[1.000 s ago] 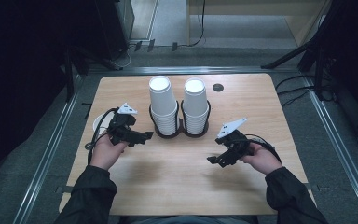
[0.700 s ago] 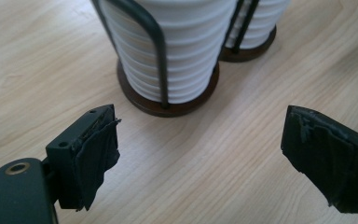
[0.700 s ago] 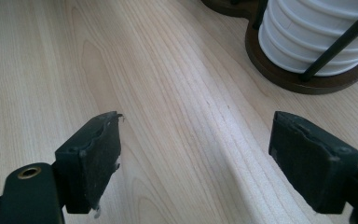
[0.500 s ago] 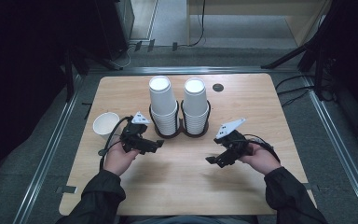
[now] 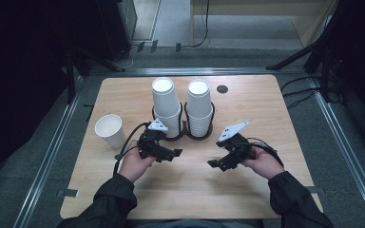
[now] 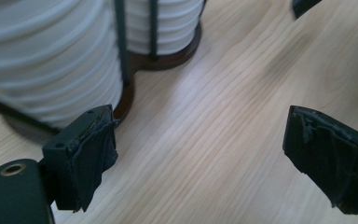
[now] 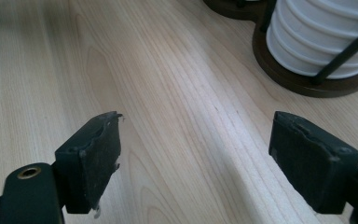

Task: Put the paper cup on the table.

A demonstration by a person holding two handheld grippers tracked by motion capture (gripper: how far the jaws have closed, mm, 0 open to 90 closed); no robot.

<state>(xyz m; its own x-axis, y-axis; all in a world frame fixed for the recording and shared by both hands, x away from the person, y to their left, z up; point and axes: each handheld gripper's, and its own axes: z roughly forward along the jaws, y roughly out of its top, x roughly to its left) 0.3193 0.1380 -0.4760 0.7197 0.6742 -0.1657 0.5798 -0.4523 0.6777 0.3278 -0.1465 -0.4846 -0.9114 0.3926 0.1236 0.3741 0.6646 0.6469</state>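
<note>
**Both grippers empty over the table, one cup set apart**

We held the left gripper (image 5: 170,154) low over the pale wooden table (image 5: 247,190), just in front of the left stack of ribbed white paper cups (image 5: 167,107), and its black padded jaws stood wide apart with nothing between them. In the left gripper view only bare wood grain lay between the fingers (image 6: 91,156), whose rubbery pads looked frayed and torn at the edges. The right gripper (image 5: 217,165) sat near the table's middle, angled toward the left one, and its jaws were likewise spread with nothing in them; its fingers (image 7: 95,158) framed bare wood.

The two stacks stood upside down, side by side, in a dark round-based wire holder (image 5: 190,135), whose thin upright rods kept the nested cups from toppling. The right stack of white paper cups (image 5: 199,107) sat just beside the left, the rolled rims of each making a stepped, ridged column.

A single white paper cup (image 5: 110,130) stood upright near the table's left edge, well apart from the holder and from both grippers. We judged that it had been drawn from a stack and set aside with its mouth up, ready for use, and that our left gripper sat near the stacks so as to be placed for a further cup.
</note>
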